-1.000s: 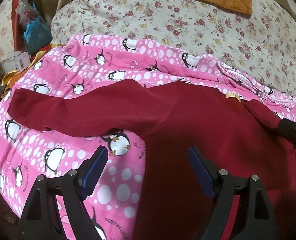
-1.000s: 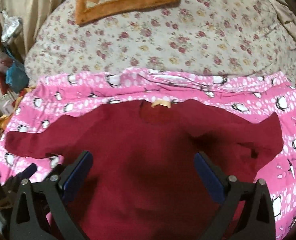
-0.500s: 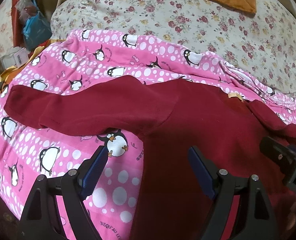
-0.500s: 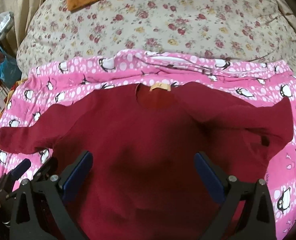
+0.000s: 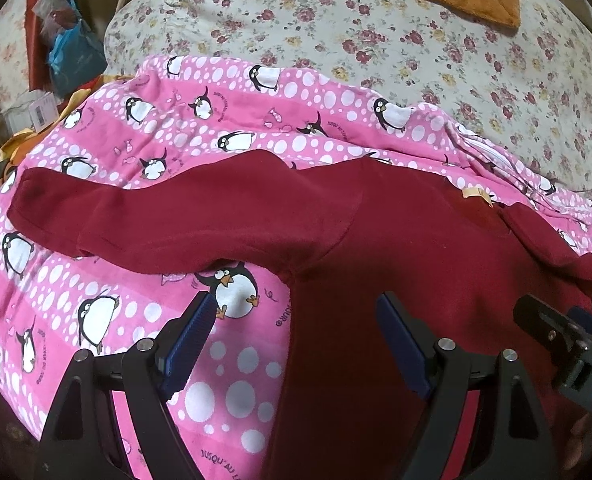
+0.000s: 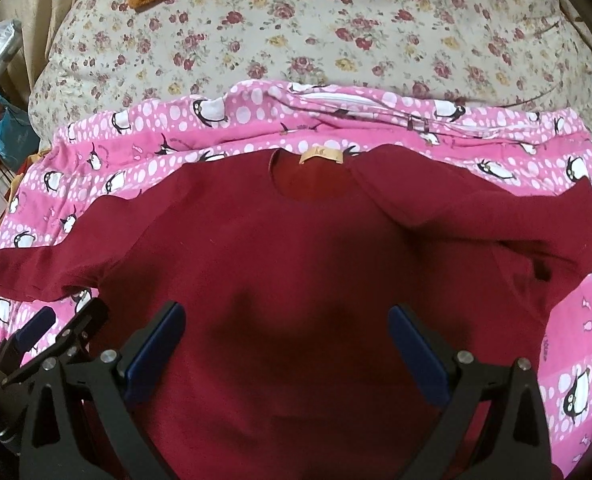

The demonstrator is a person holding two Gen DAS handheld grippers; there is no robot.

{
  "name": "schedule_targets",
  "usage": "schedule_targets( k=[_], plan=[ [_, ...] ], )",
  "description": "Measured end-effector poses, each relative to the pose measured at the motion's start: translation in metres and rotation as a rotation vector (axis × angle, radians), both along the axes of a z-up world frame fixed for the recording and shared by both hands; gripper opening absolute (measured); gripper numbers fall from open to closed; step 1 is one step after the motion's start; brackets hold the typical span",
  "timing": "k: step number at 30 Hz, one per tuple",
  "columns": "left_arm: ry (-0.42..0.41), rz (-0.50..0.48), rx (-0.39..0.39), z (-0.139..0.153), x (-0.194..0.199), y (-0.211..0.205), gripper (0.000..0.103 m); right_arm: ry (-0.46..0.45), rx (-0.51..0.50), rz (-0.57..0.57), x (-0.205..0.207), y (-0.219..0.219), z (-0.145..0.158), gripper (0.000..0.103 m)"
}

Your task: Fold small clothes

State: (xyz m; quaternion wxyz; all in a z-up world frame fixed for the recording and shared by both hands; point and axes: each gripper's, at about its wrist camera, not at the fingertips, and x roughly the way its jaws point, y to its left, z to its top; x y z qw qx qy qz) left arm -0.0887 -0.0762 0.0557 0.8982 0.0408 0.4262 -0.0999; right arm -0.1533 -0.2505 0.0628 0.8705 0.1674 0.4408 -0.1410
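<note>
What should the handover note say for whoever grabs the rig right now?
Left gripper: open, empty, over the shirt's side edge just below its armpit.
Right gripper: open, empty, over the middle of the shirt body.
Dark red shirt: spread on the pink penguin blanket, neck label at the far edge. One sleeve lies stretched out flat; the other sleeve is out to the side but rumpled, its end bent back.
Done: shirt laid out. No fold visible yet.
Left: smooth the rumpled sleeve, fold both sleeves in, then fold the body.
</note>
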Motion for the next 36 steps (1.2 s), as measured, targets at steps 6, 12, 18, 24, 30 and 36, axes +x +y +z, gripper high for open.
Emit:
schedule_targets(
  k=[6,12,18,24,30,36],
  plan=[
    [0.003,0.006,0.000,-0.002,0.001,0.001,0.065,0.008,-0.019,0.007,0.001,0.002,-0.001,0.103],
    [0.005,0.005,0.001,-0.002,0.002,0.003,0.065,0.016,-0.017,0.012,0.002,0.003,-0.003,0.103],
    [0.008,0.010,-0.001,-0.002,0.002,0.005,0.065,0.027,-0.011,0.011,0.002,0.005,-0.007,0.103],
    [0.008,0.012,-0.001,-0.003,0.002,0.007,0.065,0.035,-0.003,0.016,0.002,0.007,-0.012,0.103],
    [0.009,0.021,-0.001,-0.004,0.004,0.010,0.065,0.041,0.000,0.022,0.004,0.008,-0.015,0.103],
    [0.012,0.020,0.003,-0.005,0.004,0.008,0.065,0.051,0.013,0.026,0.003,0.008,-0.020,0.103]
  ],
)
